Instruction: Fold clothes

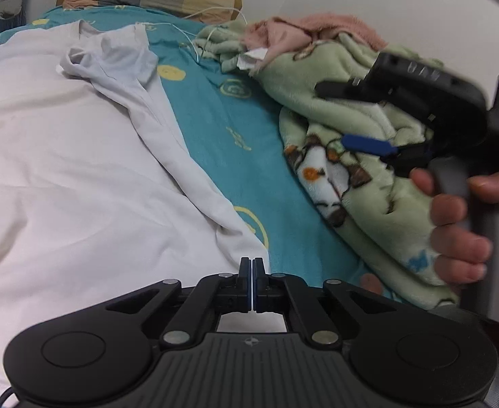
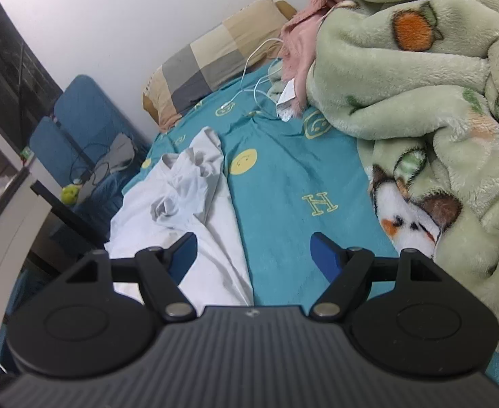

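The white shirt (image 1: 62,170) is lying spread on the bed (image 1: 222,142), filling the 9 o'clock half of the left wrist view, with its sleeve and collar end bunching into soft folds toward 11 o'clock. It looks thin, light and limp, so it should be draping and sliding easily on the sheet rather than holding a crease; the best places to take hold are probably the hem corner and the long edge running along its 3 o'clock side. The left gripper (image 1: 251,265) is sitting right at that hem corner, its jaws pressed together; whether any cloth is pinched between them I cannot tell. The right gripper (image 2: 253,250) is hovering over the shirt's edge and the bare sheet, jaws standing wide with nothing between them. A green blanket (image 2: 419,102) is heaping at 3 o'clock, and a checked pillow (image 2: 212,61) is resting near 12 o'clock.
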